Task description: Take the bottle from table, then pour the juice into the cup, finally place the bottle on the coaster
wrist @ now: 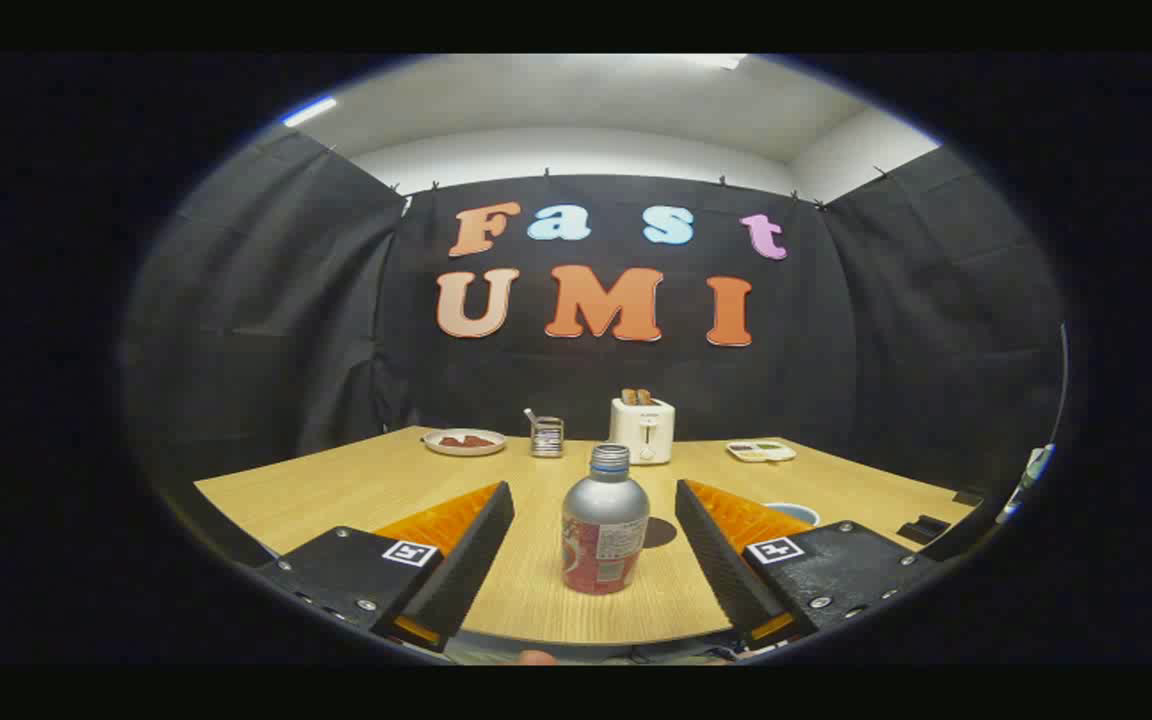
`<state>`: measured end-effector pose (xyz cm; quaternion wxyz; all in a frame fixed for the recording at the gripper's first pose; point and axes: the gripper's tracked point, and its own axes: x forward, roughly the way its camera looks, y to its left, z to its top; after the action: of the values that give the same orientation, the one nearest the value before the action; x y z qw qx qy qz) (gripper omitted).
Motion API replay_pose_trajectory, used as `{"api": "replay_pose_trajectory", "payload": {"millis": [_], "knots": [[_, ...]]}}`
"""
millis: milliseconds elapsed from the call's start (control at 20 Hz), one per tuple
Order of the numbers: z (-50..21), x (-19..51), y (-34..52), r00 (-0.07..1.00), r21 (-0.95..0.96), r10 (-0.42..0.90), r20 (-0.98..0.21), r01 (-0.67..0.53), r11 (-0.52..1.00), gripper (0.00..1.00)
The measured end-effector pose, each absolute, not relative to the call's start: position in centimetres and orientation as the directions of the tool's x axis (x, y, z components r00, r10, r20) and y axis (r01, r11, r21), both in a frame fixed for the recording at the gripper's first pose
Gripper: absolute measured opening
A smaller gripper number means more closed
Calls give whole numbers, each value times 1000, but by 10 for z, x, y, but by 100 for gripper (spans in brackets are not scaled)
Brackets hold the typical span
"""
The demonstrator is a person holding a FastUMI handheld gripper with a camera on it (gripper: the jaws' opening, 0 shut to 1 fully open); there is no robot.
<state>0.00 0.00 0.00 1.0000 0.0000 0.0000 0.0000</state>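
Claw [593,500] spread wide at the bottom of the frame, gripping nothing, black pads angled outward at lower left and lower right.

Largest first: wooden table [356,490] filling the lower half. White toaster [643,430] at centre, far edge, bread in its slots. Bottle [604,525], silver with a red label and screw cap, upright at lower centre, standing between the two pads and apart from both. Plate [465,442] left of centre at the back; small tray [761,451] right of centre. Metal holder [546,436] beside the toaster. Cup [798,512] peeking out behind the right pad, mostly hidden. Dark round coaster [661,532] just right of the bottle, partly behind it.

Step in hand, judging by this: the take, not yet made. Next move calls for easing forward, centring on the bottle's body, then closing evenly so as not to tip it.
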Motion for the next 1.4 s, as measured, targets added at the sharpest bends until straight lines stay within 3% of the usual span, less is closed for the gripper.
{"api": "replay_pose_trajectory", "payload": {"millis": [800,1400], "knots": [[-16,-1,-6,998,-3,-18,-55,18,1000,96],[-67,14,-16,982,19,-35,-185,39,999,97]]}}
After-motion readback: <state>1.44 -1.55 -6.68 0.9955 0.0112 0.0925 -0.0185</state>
